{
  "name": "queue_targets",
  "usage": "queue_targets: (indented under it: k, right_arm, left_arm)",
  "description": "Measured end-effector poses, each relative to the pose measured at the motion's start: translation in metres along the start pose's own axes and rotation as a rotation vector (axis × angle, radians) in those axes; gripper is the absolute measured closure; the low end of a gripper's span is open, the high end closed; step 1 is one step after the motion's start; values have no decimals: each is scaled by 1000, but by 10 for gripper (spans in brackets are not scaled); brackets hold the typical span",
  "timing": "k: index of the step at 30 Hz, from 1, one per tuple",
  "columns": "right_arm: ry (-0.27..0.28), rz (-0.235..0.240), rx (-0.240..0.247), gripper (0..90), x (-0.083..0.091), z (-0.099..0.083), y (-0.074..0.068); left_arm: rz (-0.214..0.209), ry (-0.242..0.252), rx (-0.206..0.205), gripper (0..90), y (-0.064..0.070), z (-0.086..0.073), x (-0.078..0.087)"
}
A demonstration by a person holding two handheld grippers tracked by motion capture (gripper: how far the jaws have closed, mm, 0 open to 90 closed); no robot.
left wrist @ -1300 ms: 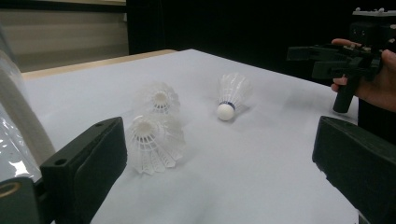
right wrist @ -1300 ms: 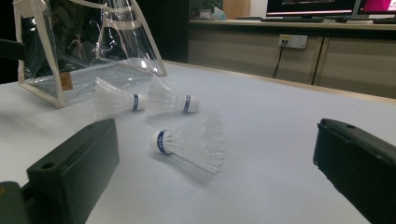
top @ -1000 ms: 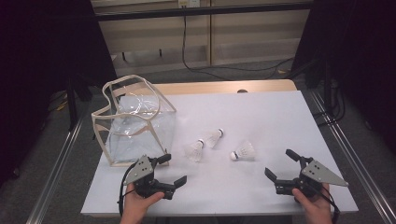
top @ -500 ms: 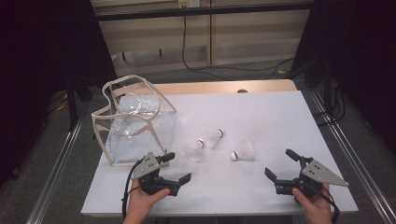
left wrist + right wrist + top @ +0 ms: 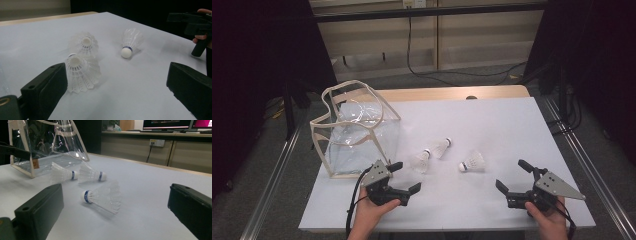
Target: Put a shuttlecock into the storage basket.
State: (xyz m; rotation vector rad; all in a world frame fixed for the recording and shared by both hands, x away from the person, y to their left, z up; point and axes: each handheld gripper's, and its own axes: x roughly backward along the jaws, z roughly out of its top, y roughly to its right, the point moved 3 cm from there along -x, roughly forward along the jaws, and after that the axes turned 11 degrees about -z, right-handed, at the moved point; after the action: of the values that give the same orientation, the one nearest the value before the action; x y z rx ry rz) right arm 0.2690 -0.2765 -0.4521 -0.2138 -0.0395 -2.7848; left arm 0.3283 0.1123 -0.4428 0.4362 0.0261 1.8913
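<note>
Three shuttlecocks (image 5: 445, 154) just right of the clear bag (image 5: 357, 132), mid-table, left gripper (image 5: 406, 178) wide open beside the nearest, perhaps not touching, right gripper (image 5: 513, 176) wide open near the front edge, bare table (image 5: 492, 120) behind them.

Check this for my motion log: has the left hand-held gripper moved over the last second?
Yes. The left hand-held gripper has moved forward and slightly right, closing on the nearest shuttlecock beside the clear bag.

White shuttlecocks (image 5: 101, 197) carry blue bands; the clear bag (image 5: 357, 131) seems cream-trimmed; black jaws.
</note>
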Motion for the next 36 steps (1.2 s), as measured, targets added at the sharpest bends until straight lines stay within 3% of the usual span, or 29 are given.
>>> queue_targets:
  k: [10, 25, 36]
  right_arm:
    - [1, -2, 2, 4, 0, 0, 0]
    - [4, -2, 0, 4, 0, 1, 0]
    - [5, 0, -1, 4, 1, 1, 0]
  left_arm:
    - [13, -20, 34, 28, 0, 1, -10]
    - [40, -77, 36, 47, -4, 0, -25]
    - [58, -90, 53, 59, -7, -1, -29]
